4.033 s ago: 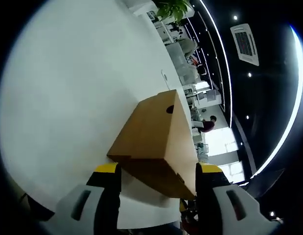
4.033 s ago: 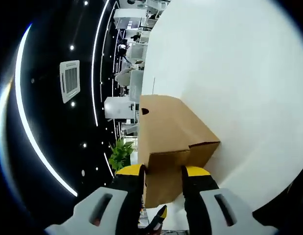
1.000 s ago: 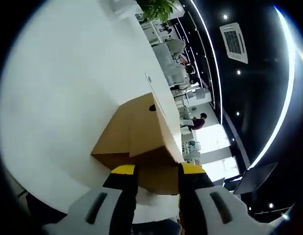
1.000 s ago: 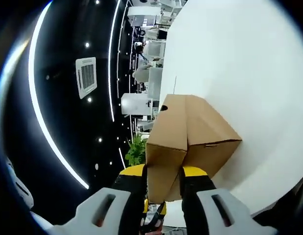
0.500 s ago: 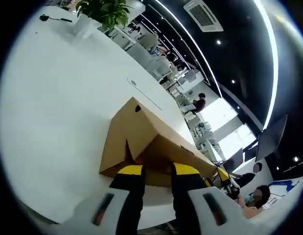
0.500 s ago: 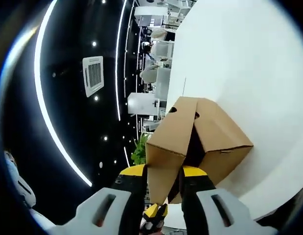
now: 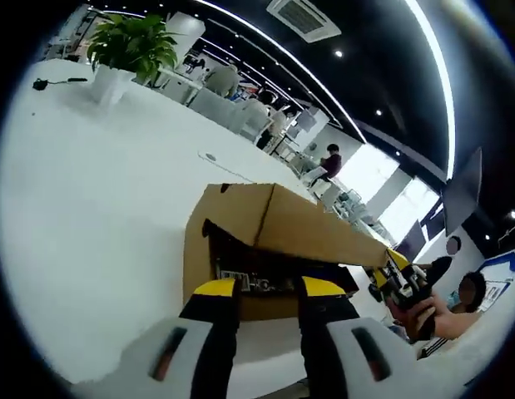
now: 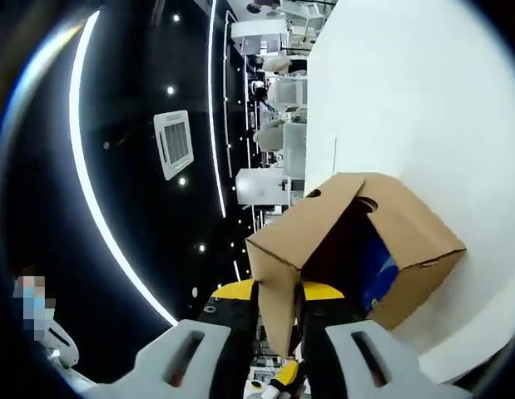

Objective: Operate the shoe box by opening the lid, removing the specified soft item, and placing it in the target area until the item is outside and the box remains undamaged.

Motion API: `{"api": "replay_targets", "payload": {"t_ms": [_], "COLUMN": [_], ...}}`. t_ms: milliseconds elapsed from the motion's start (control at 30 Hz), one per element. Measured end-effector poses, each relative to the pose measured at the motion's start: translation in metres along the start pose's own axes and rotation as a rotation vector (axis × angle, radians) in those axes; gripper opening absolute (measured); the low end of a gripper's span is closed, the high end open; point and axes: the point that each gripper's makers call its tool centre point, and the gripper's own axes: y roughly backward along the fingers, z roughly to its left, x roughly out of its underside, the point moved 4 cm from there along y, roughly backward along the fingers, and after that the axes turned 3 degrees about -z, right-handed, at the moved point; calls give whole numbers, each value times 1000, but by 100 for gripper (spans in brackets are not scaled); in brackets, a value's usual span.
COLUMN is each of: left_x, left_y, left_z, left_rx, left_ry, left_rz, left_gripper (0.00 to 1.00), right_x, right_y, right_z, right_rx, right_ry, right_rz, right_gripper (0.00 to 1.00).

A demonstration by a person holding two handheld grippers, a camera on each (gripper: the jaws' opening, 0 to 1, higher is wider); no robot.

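A brown cardboard shoe box (image 7: 199,249) lies on the white table (image 7: 91,208), its hinged lid (image 7: 315,233) raised. My left gripper (image 7: 268,291) is shut on the box's front wall, just under the dark opening. Something dark with pale print (image 7: 245,273) lies inside. In the right gripper view, my right gripper (image 8: 278,303) is shut on the lid's front flap (image 8: 274,266), holding it up. A blue soft item (image 8: 378,268) shows inside the box (image 8: 415,274). That right gripper (image 7: 396,278) also appears at the lid's far end in the left gripper view, held by a person's hand (image 7: 428,312).
A potted plant (image 7: 128,46) and a dark cable (image 7: 53,83) sit at the table's far left edge. Beyond it are office desks, chairs and a seated person (image 7: 328,162). Bare white table (image 8: 423,100) stretches past the box.
The lid has swung further up, exposing the dark inside and the blue item. Both views have rolled with the hands. Four seconds ago the left gripper was open around the box; now it is shut.
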Motion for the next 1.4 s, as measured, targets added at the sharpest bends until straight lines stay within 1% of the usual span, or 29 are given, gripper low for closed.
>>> {"api": "replay_targets", "payload": {"t_ms": [67, 133, 200, 267, 333, 367, 433, 467, 500, 567, 600, 667, 700, 800, 833, 900, 1000, 1067, 1133, 1167, 1200, 1233, 1300, 1367, 1400], "left_x": [2, 2, -2, -5, -8, -9, -11, -12, -10, -8, -9, -10, -12, -20, -22, -27, -35, -37, -42, -43, -47, -47, -54, -57, -58], "left_y": [2, 1, 1, 1, 1, -1, -3, -4, -8, -12, -15, -19, -21, -24, -25, -28, -27, -28, -28, -28, -28, -28, -28, -30, -30], "left_z": [-2, 1, -1, -1, -1, -2, -3, -2, 3, 1, 2, 3, 2, -1, 1, 4, 7, 3, 5, 2, -1, 0, -2, -5, -5], "left_rx": [-4, -24, -34, -40, -54, -79, -83, -95, -113, -105, -117, -121, -133, -140, -140, -145, -191, -187, -188, -187, -190, -191, -230, -208, -211], "left_ry": [6, 11, -2, -25, -99, -155, -244, -275, -297, -299, -298, -296, -310, -327, -332, -355, -452, -452, -465, -473, -498, -505, -556, -562, -568], "left_rz": [-12, -7, -33, -39, -33, -28, -29, -29, -16, -11, -15, -22, -31, -50, -54, -60, -77, -81, -88, -92, -104, -106, -102, -115, -116], "left_gripper": [27, 27, 27, 27, 27, 28, 28, 29, 29, 29, 29, 29, 29, 29, 29, 29, 29, 29, 28, 28, 27, 27, 25, 24, 22], "right_x": [-1, 1, 2, 3, 5, 5, 5, 5, 5, 5, 5, 4, 4, 3, 3, 3, 2, 1, 0, 0, -1, -1, -1, -2, -2], "right_y": [0, 1, 2, 2, 2, 2, 1, 1, 0, -1, -1, -3, -3, -5, -6, -6, -8, -10, -12, -14, -15, -16, -17, -17, -17], "right_z": [0, 1, 1, 0, 1, 1, 2, 3, 5, 7, 8, 10, 11, 15, 15, 16, 19, 22, 24, 26, 28, 29, 30, 30, 30], "right_rx": [0, 3, 8, 11, 9, 7, 7, 5, 1, -2, -3, -6, -9, -12, -11, -9, -4, 0, 3, 3, 2, 7, 6, 12, 13], "right_ry": [-1, 5, 6, -3, -18, -29, -43, -50, -58, -65, -73, -84, -85, -91, -90, -93, -105, -104, -102, -100, -94, -88, -85, -70, -67], "right_rz": [9, 15, 15, 9, 1, -4, -7, -9, -14, -21, -22, -31, -34, -44, -45, -50, -62, -69, -73, -76, -78, -81, -83, -85, -83], "right_gripper": [17, 17, 17, 17, 17, 17, 17, 17, 17, 16, 16, 15, 15, 15, 15, 14, 14, 14, 14, 13, 13, 13, 12, 12, 12]}}
